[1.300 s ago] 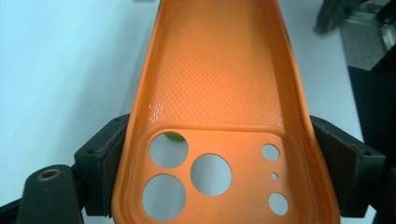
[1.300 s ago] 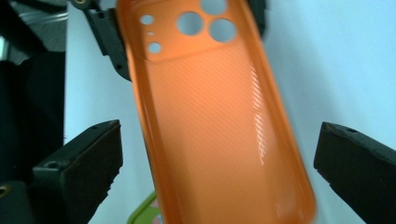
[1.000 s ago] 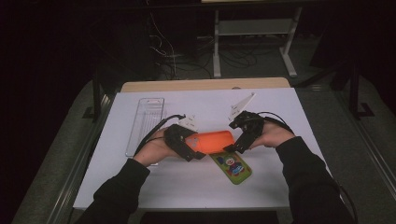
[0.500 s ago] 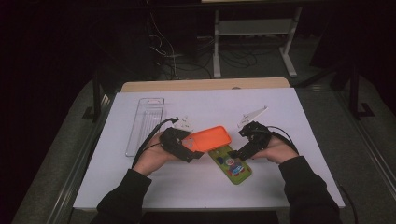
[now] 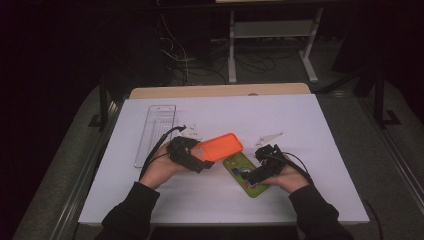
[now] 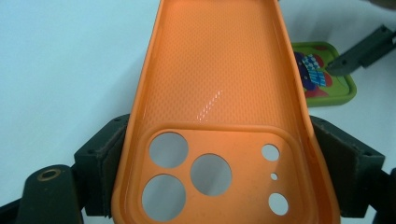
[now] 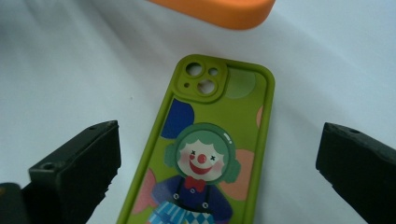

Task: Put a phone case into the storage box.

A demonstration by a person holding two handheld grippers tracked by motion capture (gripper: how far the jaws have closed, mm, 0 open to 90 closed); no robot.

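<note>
Nearest the person, two dark sleeves come in over the front edge of the white bench (image 5: pixel 320 115). The right gripper (image 5: pixel 256 172) hangs low over the green phone case (image 5: pixel 240 167), which lies flat on the bench with its clown picture facing up and its camera corner pointing away. In the right gripper view the fingers (image 7: pixel 79 163) stand wide apart, one on each side of the green phone case (image 7: pixel 210 154), with bare bench showing between each pad and the case's edges — they are open and grip nothing.

Just to the left, the left gripper (image 5: pixel 192 157) holds the orange phone case (image 5: pixel 220 146) lifted off the bench and tilted, its far end reaching out above the top corner of the green one. In the left gripper view the fingers (image 6: pixel 100 154) press on the two long sides of the orange phone case (image 6: pixel 215 84) at its camera-cutout end — closed on it, hollow side up.

Farther back on the left lies a clear plastic tray (image 5: pixel 156 132), well apart from both cases. Beyond the white sheet runs a strip of wooden tabletop (image 5: pixel 220 90), and past that a dark floor with cables (image 5: pixel 190 65) and a white stand (image 5: pixel 272 45).
</note>
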